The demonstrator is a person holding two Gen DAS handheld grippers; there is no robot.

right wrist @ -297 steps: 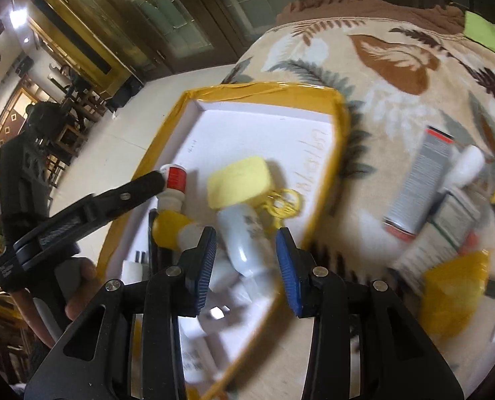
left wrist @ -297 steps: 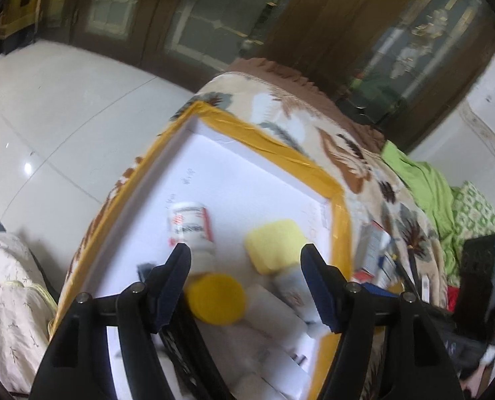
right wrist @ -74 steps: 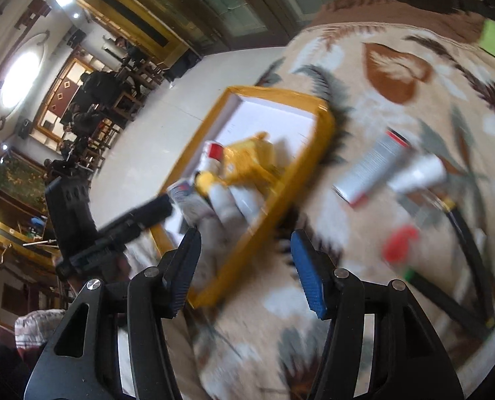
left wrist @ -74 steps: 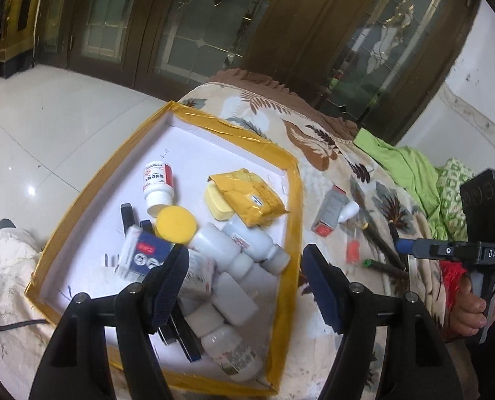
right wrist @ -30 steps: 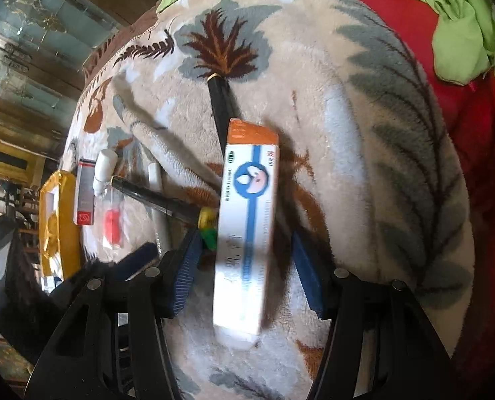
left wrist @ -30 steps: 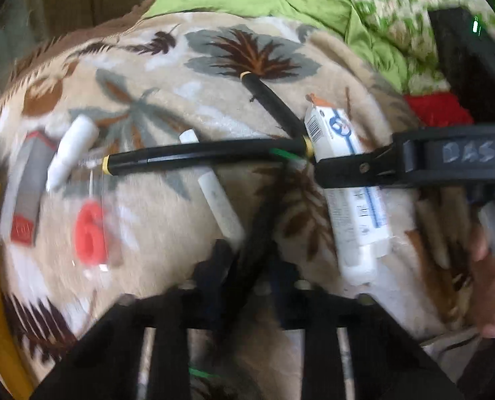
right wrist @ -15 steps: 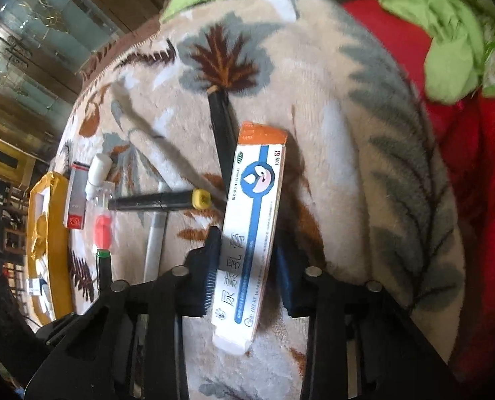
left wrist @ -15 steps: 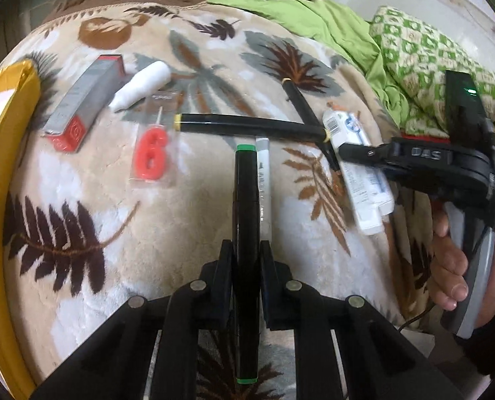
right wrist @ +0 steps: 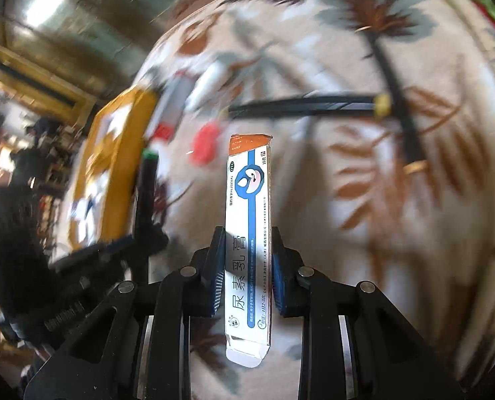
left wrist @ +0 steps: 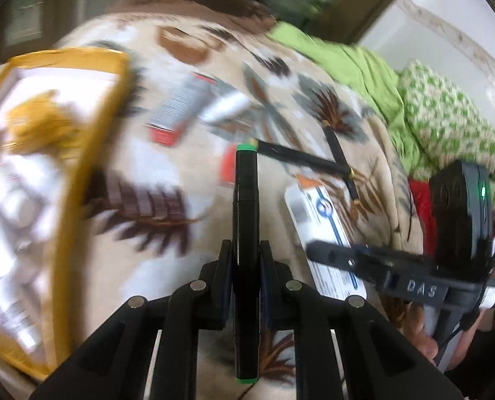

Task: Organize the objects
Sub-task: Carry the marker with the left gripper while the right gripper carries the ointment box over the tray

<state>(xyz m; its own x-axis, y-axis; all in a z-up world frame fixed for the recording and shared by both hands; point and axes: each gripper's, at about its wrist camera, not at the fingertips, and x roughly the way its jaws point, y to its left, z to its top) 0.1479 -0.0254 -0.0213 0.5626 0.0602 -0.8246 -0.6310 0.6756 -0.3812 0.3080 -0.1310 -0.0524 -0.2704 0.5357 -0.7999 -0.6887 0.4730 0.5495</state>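
Note:
My left gripper [left wrist: 244,253] is shut on a black marker with green ends [left wrist: 245,206] and holds it above the leaf-patterned blanket [left wrist: 154,173]. My right gripper [right wrist: 245,243] is shut on a long white and blue ointment box [right wrist: 249,200], lifted off the blanket; the box also shows in the left wrist view [left wrist: 324,230]. The yellow-edged tray [left wrist: 90,126] with white bottles [left wrist: 14,196] and a yellow packet lies to the left. The left gripper with the marker [right wrist: 147,180] shows in the right wrist view beside the tray [right wrist: 114,153].
On the blanket lie a grey and red box [left wrist: 180,106], a white tube [left wrist: 227,106], a red number candle [right wrist: 205,146] and two crossed black markers [right wrist: 314,105]. Green cloth [left wrist: 354,63] and a red cloth [left wrist: 421,206] lie at the right. Both views are motion-blurred.
Both grippers have lifted their objects and swung left toward the tray. The ointment box has left the blanket. The tray has come back into the left wrist view.

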